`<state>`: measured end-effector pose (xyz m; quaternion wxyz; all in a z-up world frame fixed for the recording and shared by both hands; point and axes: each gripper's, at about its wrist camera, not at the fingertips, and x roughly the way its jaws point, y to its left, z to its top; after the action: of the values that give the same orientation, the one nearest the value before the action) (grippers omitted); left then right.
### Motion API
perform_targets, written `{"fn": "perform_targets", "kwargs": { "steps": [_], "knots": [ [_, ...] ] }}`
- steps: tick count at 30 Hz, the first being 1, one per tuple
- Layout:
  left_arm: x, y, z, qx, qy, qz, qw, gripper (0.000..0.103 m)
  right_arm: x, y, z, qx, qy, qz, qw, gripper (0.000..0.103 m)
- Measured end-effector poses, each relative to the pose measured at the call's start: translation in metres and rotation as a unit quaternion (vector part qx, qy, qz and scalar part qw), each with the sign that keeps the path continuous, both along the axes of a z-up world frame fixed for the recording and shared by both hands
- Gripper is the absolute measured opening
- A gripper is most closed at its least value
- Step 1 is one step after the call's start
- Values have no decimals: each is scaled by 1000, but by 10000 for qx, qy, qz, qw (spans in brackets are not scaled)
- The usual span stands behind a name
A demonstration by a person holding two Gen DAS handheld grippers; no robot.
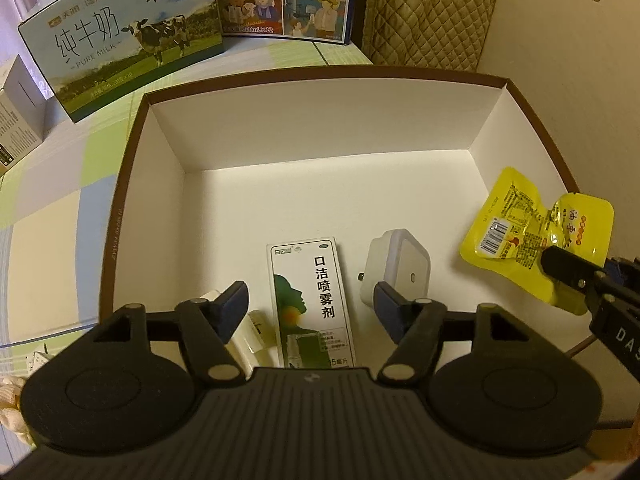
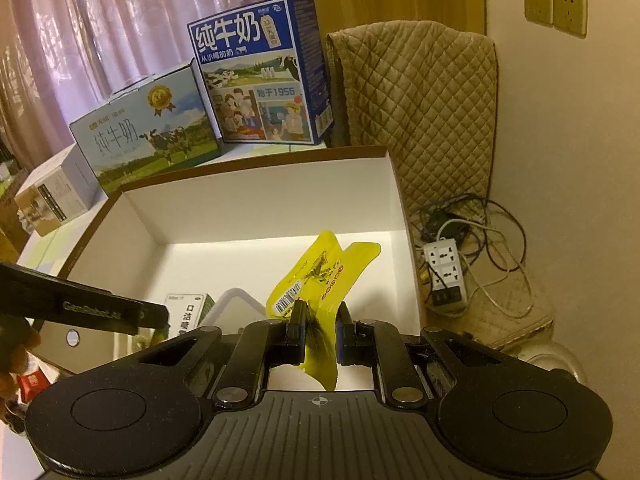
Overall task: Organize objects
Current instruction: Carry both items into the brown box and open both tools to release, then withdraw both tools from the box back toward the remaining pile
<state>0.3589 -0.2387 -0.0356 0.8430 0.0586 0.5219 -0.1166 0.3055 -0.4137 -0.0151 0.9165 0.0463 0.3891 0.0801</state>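
Observation:
A brown-rimmed box [image 1: 132,168] with a white inside lies below both grippers. On its floor lie a green-and-white spray carton [image 1: 310,300], a white plug-in night light [image 1: 394,270] and a small white item [image 1: 250,334] under my left fingers. My left gripper [image 1: 310,308] hovers open above the carton, holding nothing. A crumpled yellow snack packet [image 2: 320,284] hangs over the box's right side, with my right gripper [image 2: 320,322] shut on its lower edge. From the left wrist the packet [image 1: 532,232] and right gripper [image 1: 564,270] show at the right.
Two milk cartons [image 2: 148,136] [image 2: 260,72] stand behind the box [image 2: 256,168], a smaller carton [image 2: 52,196] to the left. A quilted cover [image 2: 420,112] drapes at the back right. A power strip [image 2: 444,272] with tangled cables lies on the floor by the wall.

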Motion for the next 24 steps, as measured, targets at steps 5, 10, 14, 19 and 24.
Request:
{"fn": "perform_targets", "kwargs": {
  "steps": [5,10,14,19,24],
  "knots": [
    [-2,3,4,58,-105,-47,9999,73,0,2,-2,-103,-2,-7,9999,10],
    [-6,8,6,-19,-118,-108,9999,79,-1,4,-1,-34,-136,106,9998,12],
    [-13,12,6,-47,-132,-218,9997,80,-7,3,3,-57,-215,157,9996,35],
    [-25,19,10,-82,-216,-334,9992,83,-24,1,12,56,-301,220,9993,53],
    [-42,29,24,-329,-357,-368,9981,86,-44,2,24,112,-358,300,9988,59]
  ]
}}
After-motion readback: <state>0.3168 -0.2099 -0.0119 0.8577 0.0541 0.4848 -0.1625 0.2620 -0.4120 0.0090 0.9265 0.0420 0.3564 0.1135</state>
